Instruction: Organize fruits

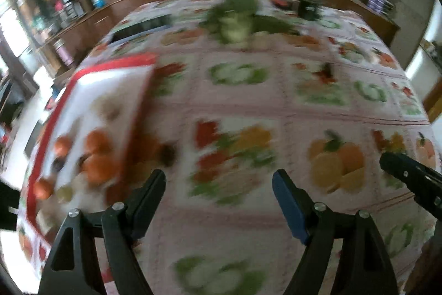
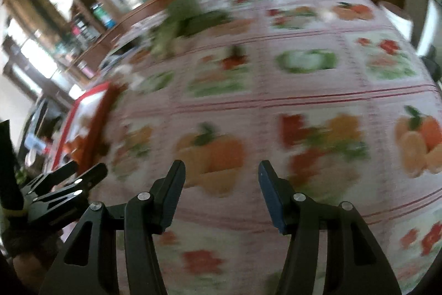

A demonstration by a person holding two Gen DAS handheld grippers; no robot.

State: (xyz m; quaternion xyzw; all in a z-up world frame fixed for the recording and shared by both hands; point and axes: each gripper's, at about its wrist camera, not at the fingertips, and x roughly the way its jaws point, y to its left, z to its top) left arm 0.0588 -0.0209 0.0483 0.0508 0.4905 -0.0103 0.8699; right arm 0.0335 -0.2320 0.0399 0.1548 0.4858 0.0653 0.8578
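Both grippers, left gripper and right gripper, hang spread and empty above the tablecloth, since the oranges already lie in the red-rimmed tray at left.

The table wears a pale pink cloth checked with white squares, each printed with orange pumpkins, red and yellow peppers or green-and-white cabbages, and crossed by thin red stripes. The tray is white with a red rim. The fruits in it are mostly orange, one pale green. The leafy vegetable is dark green with a paler heart. Both grippers are black, each with one blue pad.
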